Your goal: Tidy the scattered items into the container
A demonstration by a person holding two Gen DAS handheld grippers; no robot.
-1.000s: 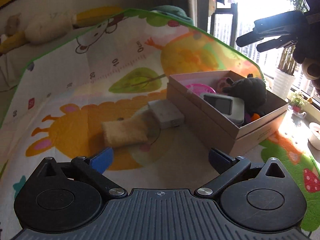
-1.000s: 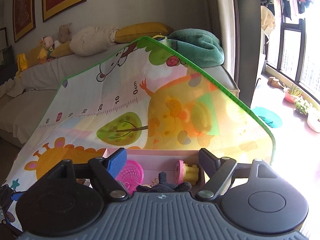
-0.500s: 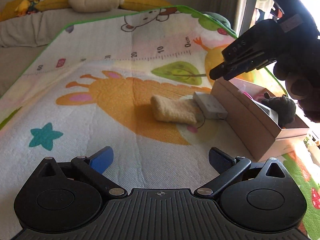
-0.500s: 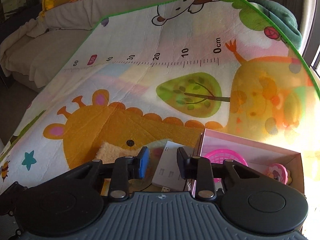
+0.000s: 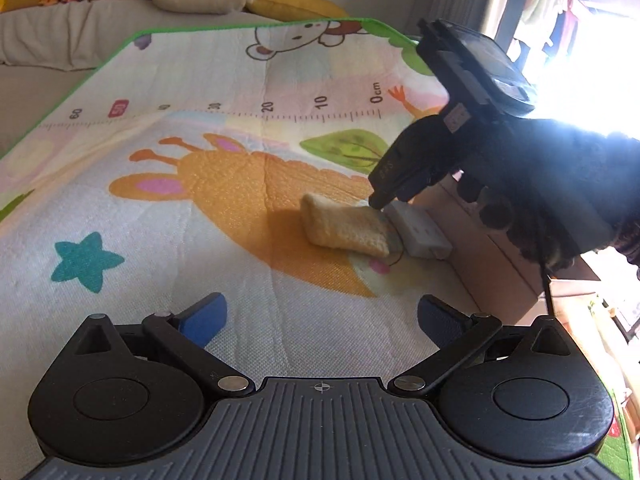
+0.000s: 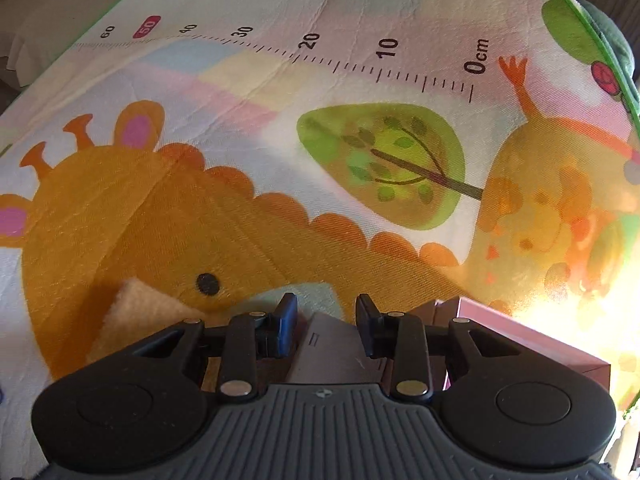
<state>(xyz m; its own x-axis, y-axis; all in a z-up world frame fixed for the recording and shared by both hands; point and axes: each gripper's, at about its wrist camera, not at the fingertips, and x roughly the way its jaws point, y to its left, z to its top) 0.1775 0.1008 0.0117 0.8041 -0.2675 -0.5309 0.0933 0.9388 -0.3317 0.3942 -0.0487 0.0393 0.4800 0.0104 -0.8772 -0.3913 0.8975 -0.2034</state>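
Two right fingers (image 6: 287,330) straddle the white box (image 6: 332,348) (beside the cloth (image 6: 132,320)).

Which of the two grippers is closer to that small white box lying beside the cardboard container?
Right. The right gripper hangs directly over the white box; the left gripper hovers well back over the mat.

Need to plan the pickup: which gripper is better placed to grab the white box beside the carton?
Right gripper: its fingers already straddle the white box; left gripper hangs back, open.

Both grippers: black bodies, ribbed grey front plates, silver pivot screws, blue pads (image 5: 204,316). Right hand (image 5: 552,192) in a black glove.
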